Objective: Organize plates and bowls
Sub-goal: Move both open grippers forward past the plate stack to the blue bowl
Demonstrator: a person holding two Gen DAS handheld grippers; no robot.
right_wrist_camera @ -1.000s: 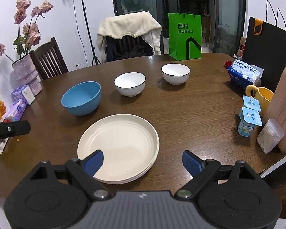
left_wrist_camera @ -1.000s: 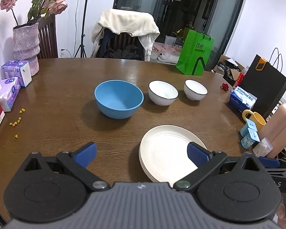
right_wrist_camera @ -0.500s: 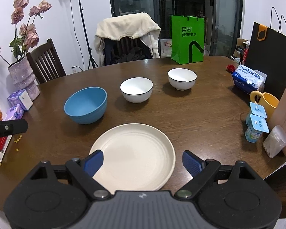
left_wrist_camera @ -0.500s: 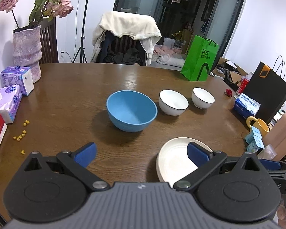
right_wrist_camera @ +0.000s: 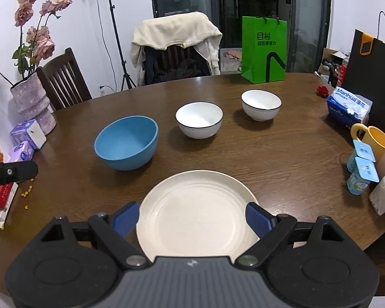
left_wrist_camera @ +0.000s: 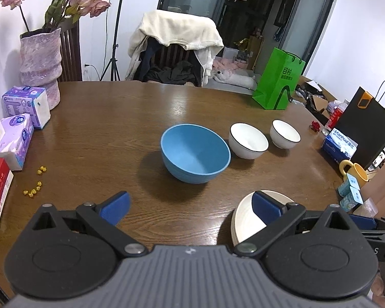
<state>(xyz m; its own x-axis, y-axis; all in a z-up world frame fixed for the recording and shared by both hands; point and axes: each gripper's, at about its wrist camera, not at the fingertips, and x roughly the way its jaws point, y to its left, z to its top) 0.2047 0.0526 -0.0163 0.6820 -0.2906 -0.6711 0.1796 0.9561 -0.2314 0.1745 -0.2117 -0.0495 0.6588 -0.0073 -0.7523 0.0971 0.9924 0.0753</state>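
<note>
— Between the wide-spread pads of the right gripper (right_wrist_camera: 191, 219) lies the cream plate (right_wrist_camera: 197, 211), ungripped; the left gripper (left_wrist_camera: 190, 205) gapes empty too.

— And the bowls?

— Farther off, separate: blue bowl (right_wrist_camera: 127, 146) left, two white bowls (right_wrist_camera: 199, 123) (right_wrist_camera: 261, 104) rightward. Nothing nested yet, I'd say.

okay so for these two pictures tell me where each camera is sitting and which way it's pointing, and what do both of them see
Left wrist: sits on the left gripper, angled down across the table at the blue bowl; its open blue fingers show, with a fingertip at the bottom right corner.
Right wrist: sits on the right gripper, angled down over the cream plates; its open fingers show either side of them.
Shared: blue bowl, two white bowls, plates, green bag, draped chair.
</note>
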